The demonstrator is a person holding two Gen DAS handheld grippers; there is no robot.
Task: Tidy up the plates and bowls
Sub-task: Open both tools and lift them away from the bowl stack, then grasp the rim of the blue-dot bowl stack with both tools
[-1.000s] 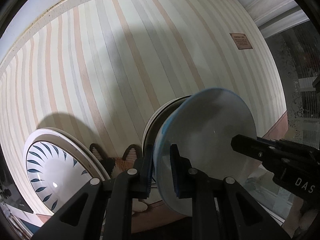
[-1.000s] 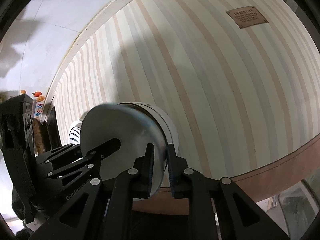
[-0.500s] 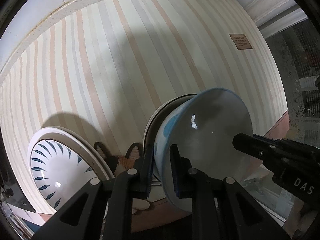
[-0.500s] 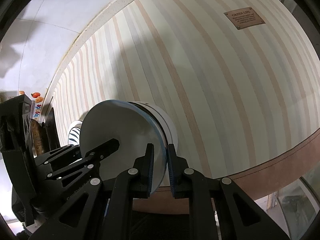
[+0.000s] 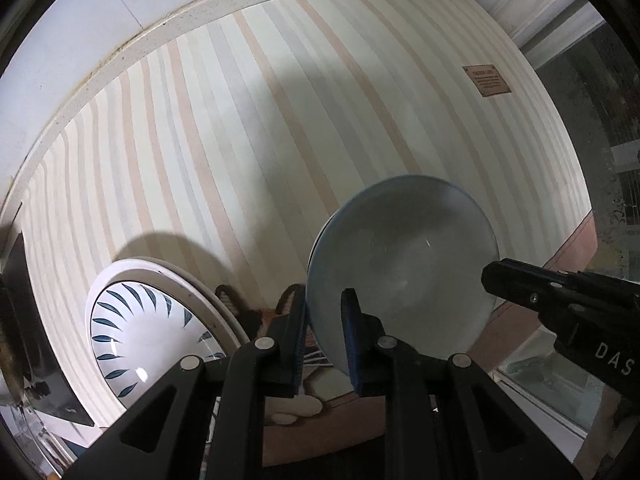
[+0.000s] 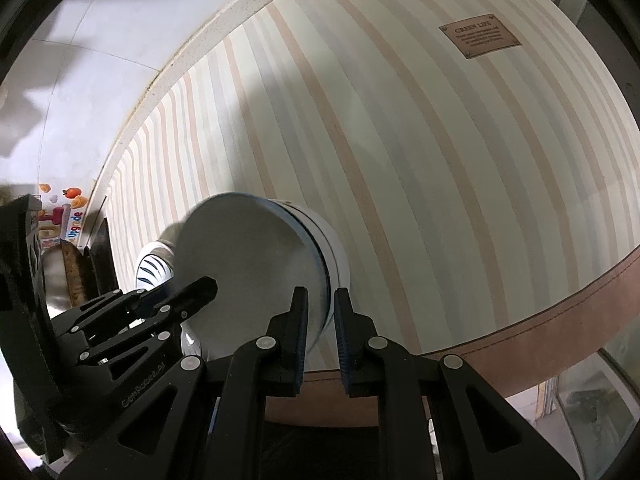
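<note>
A pale blue-rimmed bowl (image 5: 404,268) is held between both grippers above the striped tablecloth (image 5: 240,140). My left gripper (image 5: 324,336) is shut on its near rim. My right gripper (image 6: 320,332) is shut on the opposite rim of the same bowl (image 6: 248,268); it shows as a black finger at the right of the left wrist view. A white bowl (image 6: 332,248) sits right behind the held bowl in the right wrist view; whether they touch I cannot tell. A white plate with dark blue leaf marks (image 5: 148,336) lies to the left.
A brown label (image 6: 480,36) is sewn on the cloth at the far right. The cloth's brown hem (image 6: 560,312) runs along the table edge, with glass and floor beyond. Dark items and a coloured sticker (image 6: 64,216) stand at the far left.
The held bowl has tilted and shifted slightly, now covering the white bowl behind it in the left wrist view. Both grippers stay shut on its rim.
</note>
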